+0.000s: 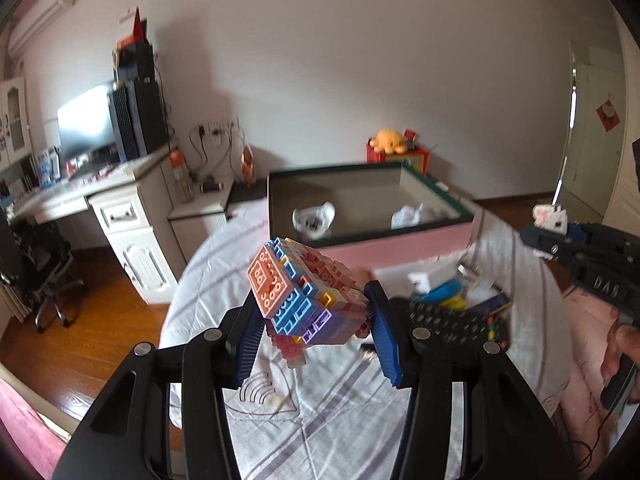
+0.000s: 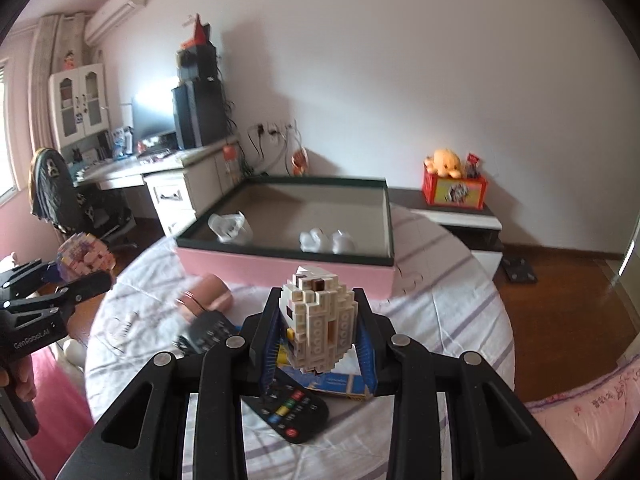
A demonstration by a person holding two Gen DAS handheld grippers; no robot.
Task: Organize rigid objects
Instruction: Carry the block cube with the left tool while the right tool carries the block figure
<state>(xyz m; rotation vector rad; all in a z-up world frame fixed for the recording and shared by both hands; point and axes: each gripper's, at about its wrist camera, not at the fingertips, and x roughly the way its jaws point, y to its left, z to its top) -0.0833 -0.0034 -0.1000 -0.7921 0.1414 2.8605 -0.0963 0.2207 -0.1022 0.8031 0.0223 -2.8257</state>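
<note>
Big pink box (image 2: 280,262) sits open on the striped bedsheet (image 1: 320,420), stiff-walled, crumpled white bags inside, a likely drop spot. Left gripper (image 1: 316,340) has its fingers pinching the pastel brick model (image 1: 304,292) aloft, short of the box; right gripper (image 2: 320,344) pinches the cream brick egg (image 2: 320,320) above the black remote (image 2: 292,412). Both builds look light, hard and knobbly, but brittle at the seams, I'd say: grip flat opposite faces, gently.
</note>
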